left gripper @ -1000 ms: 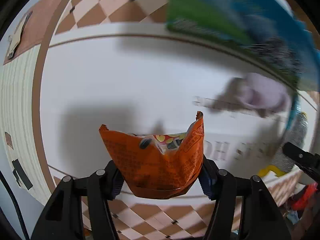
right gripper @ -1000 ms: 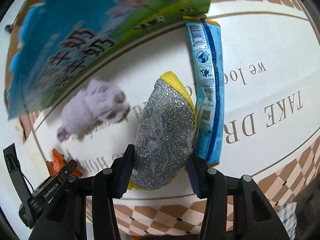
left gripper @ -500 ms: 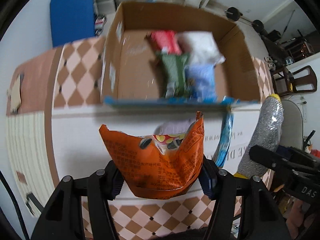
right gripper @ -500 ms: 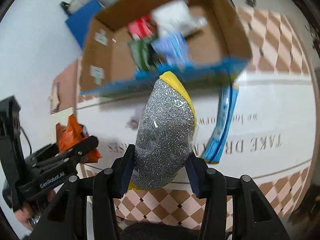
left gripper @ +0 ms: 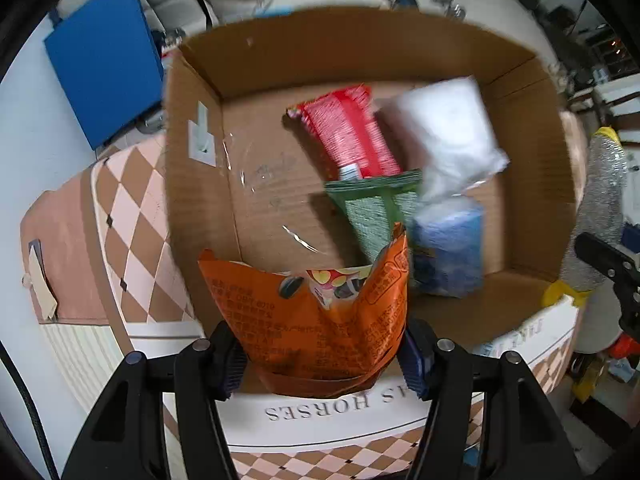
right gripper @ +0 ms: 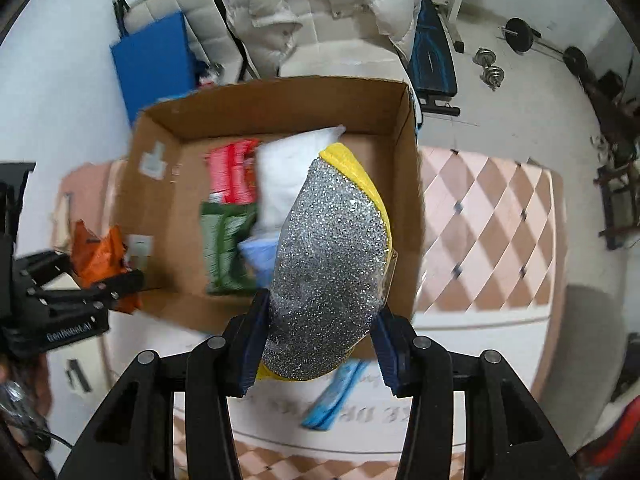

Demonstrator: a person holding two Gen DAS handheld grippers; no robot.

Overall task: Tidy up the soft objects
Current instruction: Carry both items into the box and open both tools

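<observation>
My left gripper [left gripper: 324, 360] is shut on an orange snack bag [left gripper: 316, 320] and holds it at the near wall of an open cardboard box [left gripper: 200, 184]. My right gripper [right gripper: 316, 352] is shut on a silver glitter sponge with a yellow edge [right gripper: 332, 272], held above the box's [right gripper: 408, 160] near right corner. In the box lie a red packet [left gripper: 348, 132], a green packet [left gripper: 376, 216], a white bag [left gripper: 448, 136] and a blue packet [left gripper: 448, 252]. The sponge also shows at the right of the left wrist view [left gripper: 600, 208], the orange bag at the left of the right wrist view [right gripper: 100, 260].
The box stands on a table with a white and checkered cloth [right gripper: 488, 216]. A blue packet [right gripper: 336, 396] lies on the cloth below my right gripper. A blue mat [left gripper: 104, 64] leans on the wall behind. A white jacket on a chair [right gripper: 320, 8] and weights [right gripper: 520, 36] lie beyond.
Both grippers have risen and moved forward from low over the table to the box, each keeping its item. The box interior now fills both views.
</observation>
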